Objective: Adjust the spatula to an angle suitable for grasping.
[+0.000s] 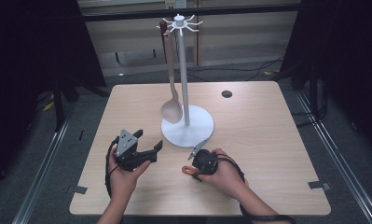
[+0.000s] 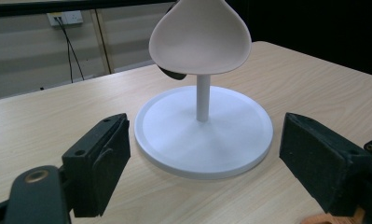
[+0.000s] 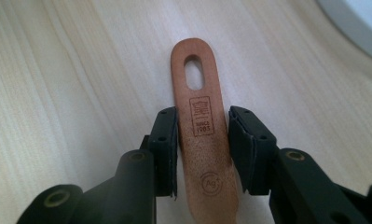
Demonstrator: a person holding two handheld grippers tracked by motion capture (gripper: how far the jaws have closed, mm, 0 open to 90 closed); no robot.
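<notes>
Lower centre, right gripper (image 3: pixel 203 140) closed narrowly around wooden handle (image 3: pixel 202 121) flat on table (image 1: pixel 267 126); lower left, left gripper (image 2: pixel 202 168) spread wide facing white stand (image 2: pixel 203 133); spoon (image 1: pixel 172 109) hanging there.

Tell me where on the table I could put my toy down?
The table is bare on its right side, from the small dark hole down to the near edge, and along the far left corner. It is crowded in the middle, around the white stand with the hanging spoon, and in front where both hand-held grippers work.
</notes>
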